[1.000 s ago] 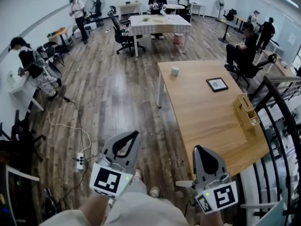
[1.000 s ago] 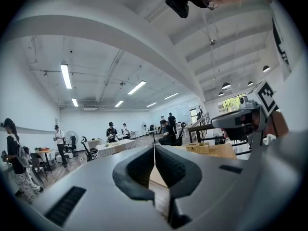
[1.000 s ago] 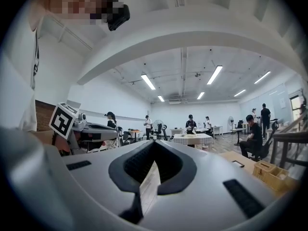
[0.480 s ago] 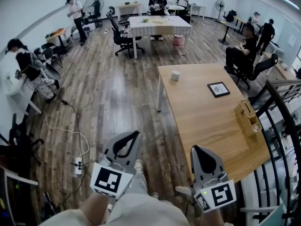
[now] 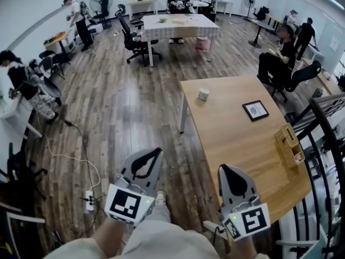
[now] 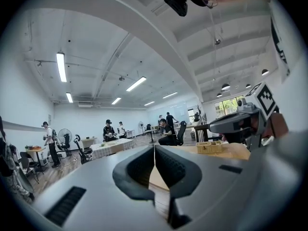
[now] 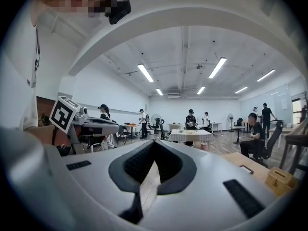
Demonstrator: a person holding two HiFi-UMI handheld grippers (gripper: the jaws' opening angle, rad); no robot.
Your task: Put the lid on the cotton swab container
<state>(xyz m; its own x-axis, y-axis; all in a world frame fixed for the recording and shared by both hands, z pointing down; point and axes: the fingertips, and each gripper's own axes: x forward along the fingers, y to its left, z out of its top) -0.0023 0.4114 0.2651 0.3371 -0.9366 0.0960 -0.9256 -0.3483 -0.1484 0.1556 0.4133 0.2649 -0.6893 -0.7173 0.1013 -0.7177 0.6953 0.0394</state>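
A small white round container stands near the far left corner of the wooden table; I cannot make out a lid at this distance. My left gripper is held over the floor, left of the table, jaws shut with nothing between them. My right gripper hovers at the table's near left edge, also shut and empty. In the left gripper view the jaws meet in a thin line, and the right gripper view shows the same for its jaws. Both grippers are far from the container.
A black-framed tablet lies on the table, and a wooden box stands at its right edge beside a black railing. A power strip and cable lie on the floor at left. Several people, chairs and tables fill the far room.
The view has shifted forward and right, so the table and container sit slightly lower in the head view. Both grippers stay shut and keep about the same place.
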